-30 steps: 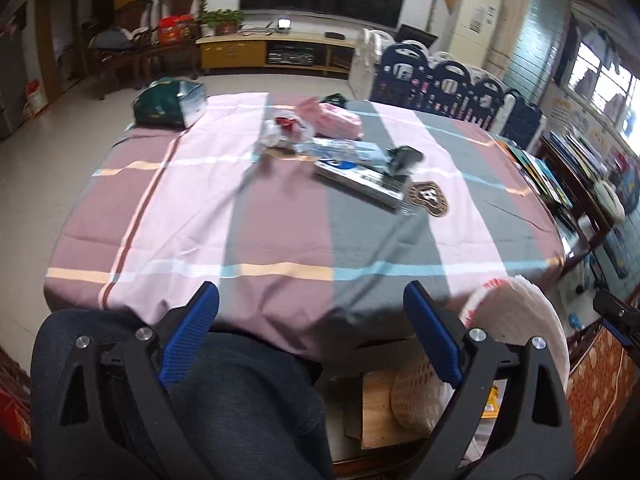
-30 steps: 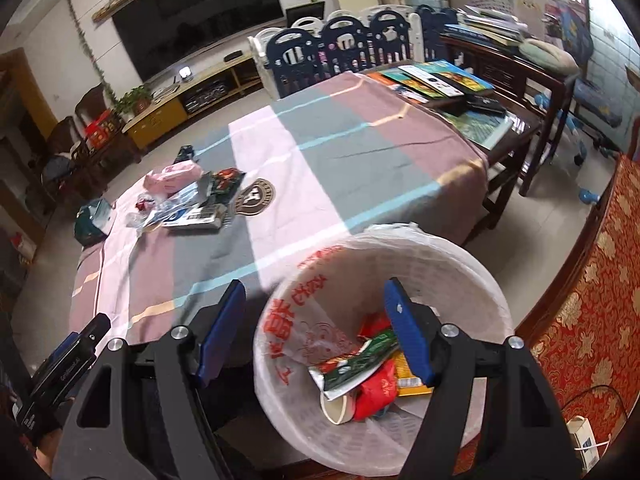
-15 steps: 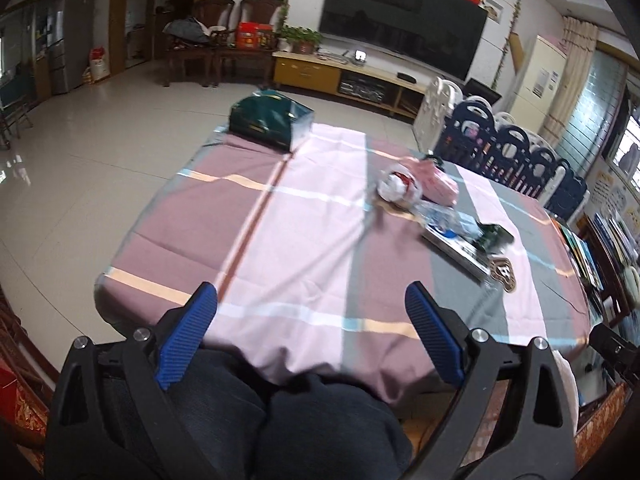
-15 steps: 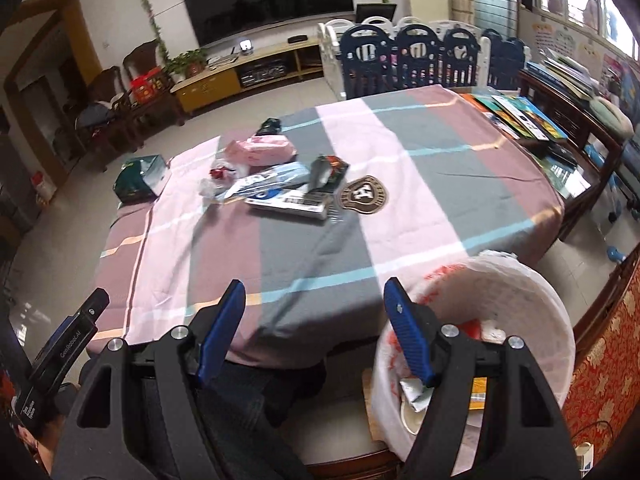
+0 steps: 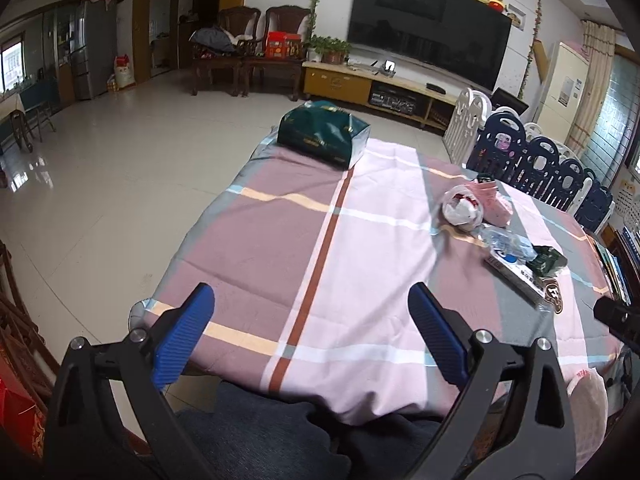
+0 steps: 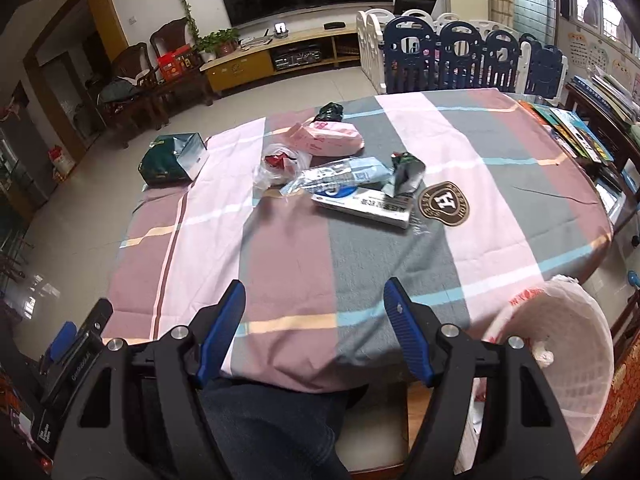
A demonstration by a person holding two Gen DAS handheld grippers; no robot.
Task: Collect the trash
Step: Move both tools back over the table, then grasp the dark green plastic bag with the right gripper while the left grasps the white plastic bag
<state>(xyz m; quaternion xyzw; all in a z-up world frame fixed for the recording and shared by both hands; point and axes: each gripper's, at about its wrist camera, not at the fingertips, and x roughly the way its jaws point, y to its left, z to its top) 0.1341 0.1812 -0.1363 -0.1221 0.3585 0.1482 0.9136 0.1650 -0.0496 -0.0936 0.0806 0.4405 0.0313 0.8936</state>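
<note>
Trash lies bunched on the striped tablecloth [image 6: 280, 256]: a pink packet [image 6: 328, 140], a clear bag with red scraps [image 6: 280, 162], a blue-white wrapper [image 6: 340, 174], a flat printed box [image 6: 366, 204] and a crumpled green wrapper [image 6: 406, 172]. In the left wrist view the same pile appears at the right, led by the clear bag [image 5: 460, 208]. My right gripper [image 6: 316, 304] hangs open over the table's near edge, nothing between its blue pads. My left gripper [image 5: 310, 306] is open too, well short of the pile. The white bin [image 6: 560, 352] stands at the lower right.
A dark green box [image 5: 322, 132] sits at the table's far left corner. Books [image 6: 568, 128] are stacked at the far right, beside a blue and white play fence [image 6: 472, 52]. A person's dark-trousered legs [image 6: 264, 432] are under the near edge. Tiled floor spreads left.
Both grippers have swung left, away from the bin and onto the table. The bin has slid from the middle of the right wrist view to its lower right corner. Both stay open.
</note>
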